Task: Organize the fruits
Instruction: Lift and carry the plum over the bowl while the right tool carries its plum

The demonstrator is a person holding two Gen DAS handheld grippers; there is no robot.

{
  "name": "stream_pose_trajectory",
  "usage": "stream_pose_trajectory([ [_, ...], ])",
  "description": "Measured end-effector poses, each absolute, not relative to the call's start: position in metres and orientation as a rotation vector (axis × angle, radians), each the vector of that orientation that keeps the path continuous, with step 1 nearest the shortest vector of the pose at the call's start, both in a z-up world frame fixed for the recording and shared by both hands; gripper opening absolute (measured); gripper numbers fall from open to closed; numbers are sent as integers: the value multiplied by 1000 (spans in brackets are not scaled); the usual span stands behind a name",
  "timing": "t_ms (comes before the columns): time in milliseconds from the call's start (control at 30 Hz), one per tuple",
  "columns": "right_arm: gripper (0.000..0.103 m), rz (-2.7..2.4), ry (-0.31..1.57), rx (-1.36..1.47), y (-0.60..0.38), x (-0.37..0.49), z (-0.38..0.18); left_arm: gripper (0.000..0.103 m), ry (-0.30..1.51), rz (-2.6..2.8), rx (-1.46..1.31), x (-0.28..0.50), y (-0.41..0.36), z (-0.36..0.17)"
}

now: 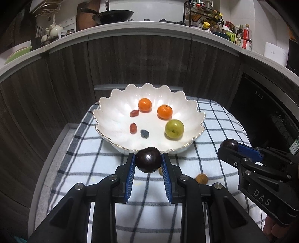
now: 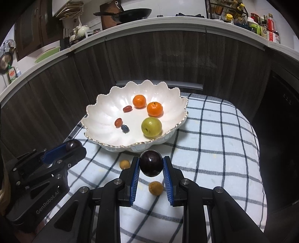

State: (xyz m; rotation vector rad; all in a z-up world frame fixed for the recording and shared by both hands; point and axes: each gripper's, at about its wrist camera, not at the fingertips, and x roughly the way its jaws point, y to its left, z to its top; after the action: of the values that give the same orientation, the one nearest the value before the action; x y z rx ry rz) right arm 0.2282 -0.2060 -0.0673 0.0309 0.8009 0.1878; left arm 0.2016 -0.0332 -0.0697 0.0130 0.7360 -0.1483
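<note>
Left claw (image 1: 148,162) closed on a dark plum (image 1: 148,162); right claw (image 2: 151,166) likewise closed on a second plum (image 2: 151,165) — both held above the checked cloth (image 2: 214,142), just before the white bowl (image 1: 112,115). Bowl contents: two oranges (image 1: 144,105), a green fruit (image 1: 174,129), small berries. Two tan fruits (image 2: 155,188) lie on the cloth.

A home kitchen: wok (image 1: 114,15), spice rack (image 1: 205,15), wood-fronted cabinets (image 1: 140,61).

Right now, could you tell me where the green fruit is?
In the left wrist view the green fruit lies in the bowl, front right, below an orange.
</note>
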Motion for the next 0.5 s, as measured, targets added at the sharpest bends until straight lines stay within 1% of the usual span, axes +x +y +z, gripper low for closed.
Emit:
stream_pose_trajectory([
  [500,27,172,780,24,-191,252,-51,29,746,-158,6,228,-17,-59],
])
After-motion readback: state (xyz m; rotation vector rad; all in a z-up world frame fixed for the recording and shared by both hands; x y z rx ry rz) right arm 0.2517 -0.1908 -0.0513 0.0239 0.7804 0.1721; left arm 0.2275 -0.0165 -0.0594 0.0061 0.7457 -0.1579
